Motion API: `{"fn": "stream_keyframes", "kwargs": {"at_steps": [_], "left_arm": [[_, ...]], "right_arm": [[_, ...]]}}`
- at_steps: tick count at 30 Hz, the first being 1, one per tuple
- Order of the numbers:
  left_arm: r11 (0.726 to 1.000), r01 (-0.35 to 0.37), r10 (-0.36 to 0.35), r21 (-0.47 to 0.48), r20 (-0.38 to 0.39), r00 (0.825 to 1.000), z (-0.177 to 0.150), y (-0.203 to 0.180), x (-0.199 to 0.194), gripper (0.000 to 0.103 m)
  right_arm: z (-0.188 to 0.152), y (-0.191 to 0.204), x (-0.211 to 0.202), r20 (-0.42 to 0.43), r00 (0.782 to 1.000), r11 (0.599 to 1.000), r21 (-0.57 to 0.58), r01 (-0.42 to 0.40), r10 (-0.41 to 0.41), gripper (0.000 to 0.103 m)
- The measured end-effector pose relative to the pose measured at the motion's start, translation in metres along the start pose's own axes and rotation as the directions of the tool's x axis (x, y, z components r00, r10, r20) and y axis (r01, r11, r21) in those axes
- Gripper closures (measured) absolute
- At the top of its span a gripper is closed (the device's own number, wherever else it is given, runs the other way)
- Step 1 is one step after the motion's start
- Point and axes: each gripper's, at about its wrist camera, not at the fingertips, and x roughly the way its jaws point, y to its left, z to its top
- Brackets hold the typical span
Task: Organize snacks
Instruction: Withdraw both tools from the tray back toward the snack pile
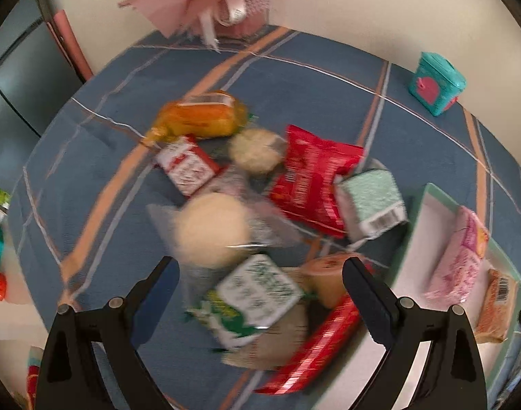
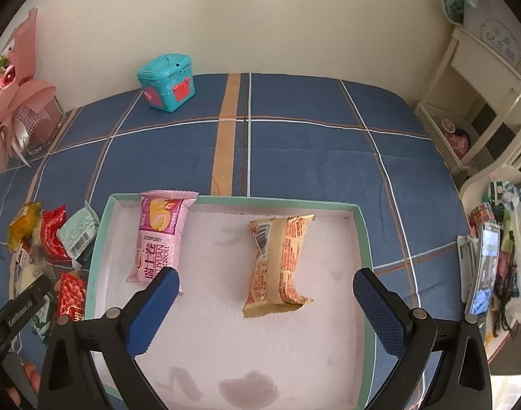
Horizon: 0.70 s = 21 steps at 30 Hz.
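My left gripper (image 1: 260,280) is open above a blurred pile of snacks on the blue checked cloth: a green-and-white packet (image 1: 257,294) between its fingers, a round pale bun (image 1: 209,229), a red bag (image 1: 311,181), a mint packet (image 1: 373,201), an orange packet (image 1: 199,116) and a long red packet (image 1: 315,345). My right gripper (image 2: 265,294) is open and empty over the green-rimmed tray (image 2: 364,235). The tray holds a pink packet (image 2: 161,235) at the left and an orange-yellow packet (image 2: 277,263) in the middle. The tray also shows in the left wrist view (image 1: 431,191).
A teal box (image 2: 166,82) stands at the back of the table. A pink bouquet (image 2: 11,106) sits at the back left. A phone (image 2: 484,266) and plastic bags (image 2: 517,249) lie off the table's right edge. A white chair (image 2: 482,95) stands at the right.
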Motion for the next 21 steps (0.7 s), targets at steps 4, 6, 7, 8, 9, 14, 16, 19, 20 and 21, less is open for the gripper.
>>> {"fn": "stream_keyframes", "kwargs": {"at_steps": [4, 6, 7, 8, 9, 14, 16, 19, 20, 21], "left_arm": [[0.998, -0.054, 0.053, 0.028, 0.051, 0.997, -0.002, 0.016, -0.011, 0.007], [0.997, -0.063, 0.059, 0.046, 0.077, 0.995, -0.003, 0.019, -0.017, 0.007], [0.996, -0.065, 0.059, 0.063, 0.087, 0.994, -0.005, 0.021, -0.02, 0.007], [0.995, -0.065, 0.058, 0.078, 0.093, 0.994, -0.006, 0.021, -0.022, 0.007], [0.994, -0.061, 0.053, 0.089, 0.093, 0.994, -0.008, 0.023, -0.024, 0.007], [0.995, -0.009, 0.003, 0.104, 0.06, 0.998, -0.016, 0.029, -0.029, 0.007], [0.994, 0.003, -0.01, 0.106, 0.061, 0.998, -0.017, 0.03, -0.03, 0.007], [0.994, 0.037, -0.043, 0.099, 0.054, 0.998, -0.017, 0.036, -0.03, 0.007], [0.995, 0.051, -0.055, 0.087, 0.044, 0.998, -0.017, 0.041, -0.029, 0.007], [0.995, 0.056, -0.059, 0.08, 0.038, 0.998, -0.017, 0.043, -0.028, 0.007]], "right_arm": [[-0.008, 0.007, -0.001, -0.009, 1.0, 1.0, -0.011, 0.003, -0.003, 0.0], [-0.014, 0.011, -0.001, -0.017, 1.0, 1.0, -0.01, 0.002, -0.003, 0.0], [-0.017, 0.012, -0.002, -0.019, 1.0, 1.0, -0.007, 0.001, -0.002, 0.0], [-0.019, 0.014, -0.002, -0.023, 1.0, 1.0, -0.003, -0.004, 0.004, 0.0], [-0.022, 0.016, -0.003, -0.024, 1.0, 1.0, 0.002, -0.011, 0.011, 0.0], [-0.032, 0.026, -0.015, -0.003, 1.0, 0.999, 0.019, -0.028, 0.028, 0.0], [-0.037, 0.032, -0.02, 0.009, 0.999, 0.999, 0.011, -0.035, 0.035, 0.0], [-0.043, 0.038, -0.025, 0.012, 0.998, 0.998, 0.02, -0.061, 0.061, 0.0], [-0.046, 0.04, -0.026, 0.019, 0.998, 0.998, 0.028, -0.054, 0.054, 0.0], [-0.047, 0.042, -0.027, 0.022, 0.999, 0.998, 0.031, -0.049, 0.048, 0.0]]}}
